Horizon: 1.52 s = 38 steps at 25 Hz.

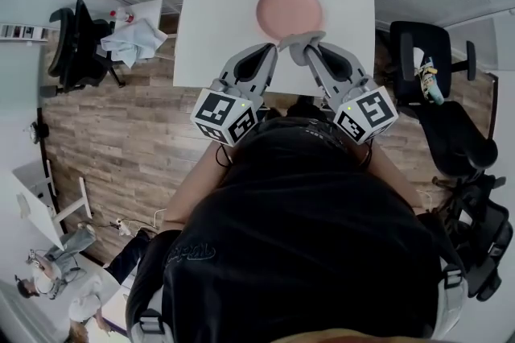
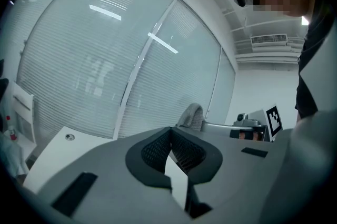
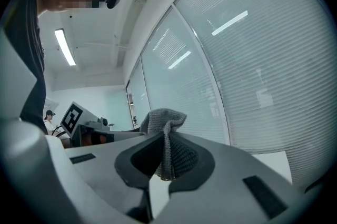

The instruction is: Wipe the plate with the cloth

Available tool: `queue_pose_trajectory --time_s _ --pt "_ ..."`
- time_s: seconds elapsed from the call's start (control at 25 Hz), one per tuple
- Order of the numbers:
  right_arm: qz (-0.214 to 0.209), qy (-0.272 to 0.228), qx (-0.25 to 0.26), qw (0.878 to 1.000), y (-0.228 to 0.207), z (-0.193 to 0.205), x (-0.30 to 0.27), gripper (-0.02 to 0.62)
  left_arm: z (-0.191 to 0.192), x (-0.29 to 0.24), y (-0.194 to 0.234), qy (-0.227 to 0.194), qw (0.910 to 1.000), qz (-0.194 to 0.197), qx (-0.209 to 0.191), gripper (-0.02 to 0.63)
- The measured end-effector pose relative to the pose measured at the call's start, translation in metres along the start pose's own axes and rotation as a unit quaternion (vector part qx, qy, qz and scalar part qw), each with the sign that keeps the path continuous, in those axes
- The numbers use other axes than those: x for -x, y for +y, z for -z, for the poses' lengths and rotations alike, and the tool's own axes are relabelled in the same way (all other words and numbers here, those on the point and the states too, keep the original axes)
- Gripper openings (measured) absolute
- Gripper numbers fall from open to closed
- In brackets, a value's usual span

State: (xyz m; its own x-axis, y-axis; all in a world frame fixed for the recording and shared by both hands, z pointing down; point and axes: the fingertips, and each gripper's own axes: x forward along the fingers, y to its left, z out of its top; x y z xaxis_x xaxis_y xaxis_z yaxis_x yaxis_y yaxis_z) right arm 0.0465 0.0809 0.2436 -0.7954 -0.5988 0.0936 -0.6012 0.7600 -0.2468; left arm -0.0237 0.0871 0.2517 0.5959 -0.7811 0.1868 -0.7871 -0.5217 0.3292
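A round pink plate (image 1: 289, 10) lies on the white table (image 1: 217, 27), toward its far middle. My right gripper (image 1: 296, 47) is shut on a grey knitted cloth (image 3: 165, 122), which sticks up in a fold between its pads; in the head view the cloth (image 1: 304, 39) hangs at the plate's near edge. My left gripper (image 1: 278, 48) is shut with nothing between its jaws and its tip lies close beside the right one. From the left gripper view the cloth (image 2: 190, 115) and the right gripper (image 2: 247, 125) show ahead to the right.
A black office chair (image 1: 426, 59) stands right of the table and another chair with a pale cloth (image 1: 133, 39) over it stands at the left. Window blinds (image 2: 105, 60) run behind the table. Wooden floor (image 1: 113, 140) lies to the left. Other people (image 1: 48, 277) are at the lower left.
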Motion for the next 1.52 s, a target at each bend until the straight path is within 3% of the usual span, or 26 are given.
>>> queue_pose_trajectory --time_s 0.56,0.84,1.2,1.52 --pt "0.002 0.018 -0.018 1.000 -0.091 -0.002 -0.002 0.035 0.005 -0.079 0.011 0.019 0.9990 -0.039 -0.001 0.015" --pt "0.010 0.036 -0.022 0.999 -0.110 0.006 -0.012 0.035 0.005 -0.089 0.056 0.024 0.9965 -0.080 0.005 0.016" --pt "0.025 0.071 -0.035 0.996 -0.130 0.029 -0.041 0.035 0.021 -0.109 0.091 0.058 0.9950 -0.081 0.004 0.018" --pt "0.048 0.111 -0.053 0.991 -0.144 0.059 -0.066 0.035 0.060 -0.109 0.140 0.107 0.9894 -0.092 0.030 0.031"
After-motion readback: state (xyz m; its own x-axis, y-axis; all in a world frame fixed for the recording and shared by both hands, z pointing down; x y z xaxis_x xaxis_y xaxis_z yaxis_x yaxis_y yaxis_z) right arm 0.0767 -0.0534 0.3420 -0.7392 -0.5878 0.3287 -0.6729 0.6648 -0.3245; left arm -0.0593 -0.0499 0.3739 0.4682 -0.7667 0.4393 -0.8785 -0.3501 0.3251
